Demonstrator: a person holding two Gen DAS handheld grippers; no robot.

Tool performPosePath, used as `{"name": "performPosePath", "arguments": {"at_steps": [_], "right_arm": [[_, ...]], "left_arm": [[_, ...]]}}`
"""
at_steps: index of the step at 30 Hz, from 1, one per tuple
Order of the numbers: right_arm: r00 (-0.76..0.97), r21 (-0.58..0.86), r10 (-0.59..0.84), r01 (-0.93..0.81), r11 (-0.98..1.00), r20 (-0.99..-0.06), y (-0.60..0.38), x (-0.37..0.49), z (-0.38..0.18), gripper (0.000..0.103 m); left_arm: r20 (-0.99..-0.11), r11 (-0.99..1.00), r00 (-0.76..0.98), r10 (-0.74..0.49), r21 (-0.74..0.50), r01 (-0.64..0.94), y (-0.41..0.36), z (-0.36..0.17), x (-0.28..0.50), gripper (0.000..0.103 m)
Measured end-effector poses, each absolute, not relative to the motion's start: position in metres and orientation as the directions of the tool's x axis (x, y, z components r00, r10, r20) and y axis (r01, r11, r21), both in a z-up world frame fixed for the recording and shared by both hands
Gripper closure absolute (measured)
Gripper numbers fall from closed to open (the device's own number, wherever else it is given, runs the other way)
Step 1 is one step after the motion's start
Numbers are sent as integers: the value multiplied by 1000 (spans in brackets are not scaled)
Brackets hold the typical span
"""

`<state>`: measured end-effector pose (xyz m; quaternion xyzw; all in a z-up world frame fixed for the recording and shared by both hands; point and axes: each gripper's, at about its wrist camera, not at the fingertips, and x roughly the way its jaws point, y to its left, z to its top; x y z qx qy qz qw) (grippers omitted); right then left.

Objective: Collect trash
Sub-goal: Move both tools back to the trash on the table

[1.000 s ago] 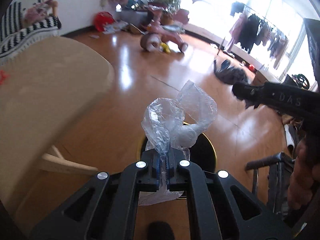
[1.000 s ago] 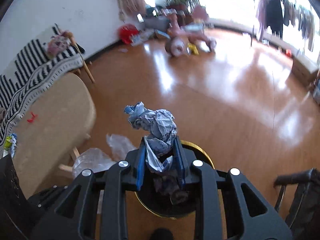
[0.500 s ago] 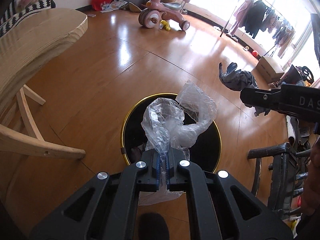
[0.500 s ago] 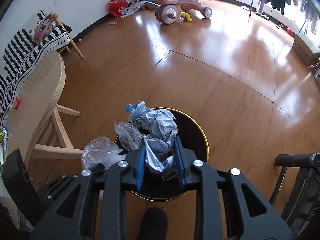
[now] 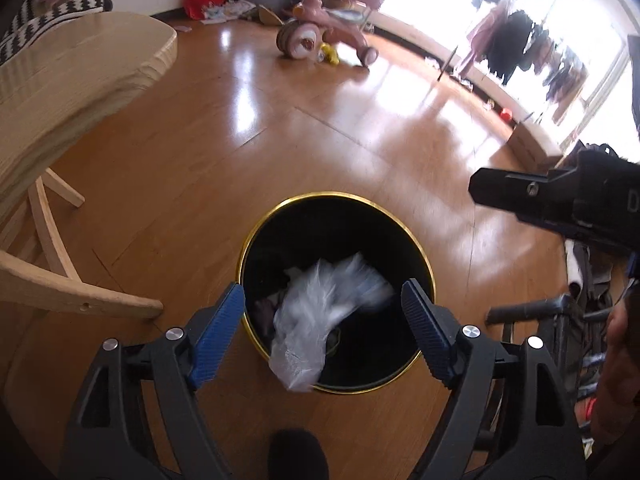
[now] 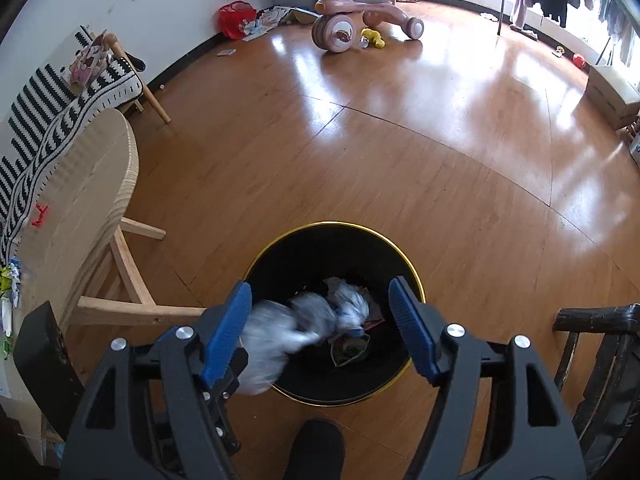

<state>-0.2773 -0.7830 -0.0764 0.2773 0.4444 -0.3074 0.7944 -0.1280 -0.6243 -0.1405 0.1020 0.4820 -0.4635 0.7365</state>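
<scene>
A black bin with a gold rim (image 5: 280,212) (image 6: 332,225) stands on the wood floor below both grippers. My left gripper (image 5: 323,328) is open above it. A clear plastic bag (image 5: 316,312), blurred, falls between its fingers into the bin. My right gripper (image 6: 320,324) is open too. Blurred crumpled paper (image 6: 344,308) and the plastic bag (image 6: 268,344) drop into the bin, where other trash lies. The right gripper's body also shows at the right of the left wrist view (image 5: 560,200).
A light wooden table (image 5: 60,92) (image 6: 80,208) with angled legs stands left of the bin. A dark chair (image 6: 592,344) is at the right. A pink tricycle (image 6: 352,20) and clutter lie far back by the wall. A clothes rack (image 5: 520,44) stands by the window.
Both grippers have opened over the bin. The plastic bag and the crumpled paper have left the fingers and are falling in.
</scene>
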Motion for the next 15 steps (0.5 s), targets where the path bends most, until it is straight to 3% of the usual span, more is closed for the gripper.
{"name": "performPosePath", "arguments": {"at_steps": [13, 15], "right_arm": [[478, 145, -275, 672, 727, -834, -737, -231, -45, 33], [501, 149, -269, 647, 748, -823, -721, -215, -34, 28]], "left_arm": [[-782, 572, 196, -591, -236, 785, -568, -93, -91, 22], [-772, 579, 238, -589, -198, 791, -542, -75, -81, 20]]}}
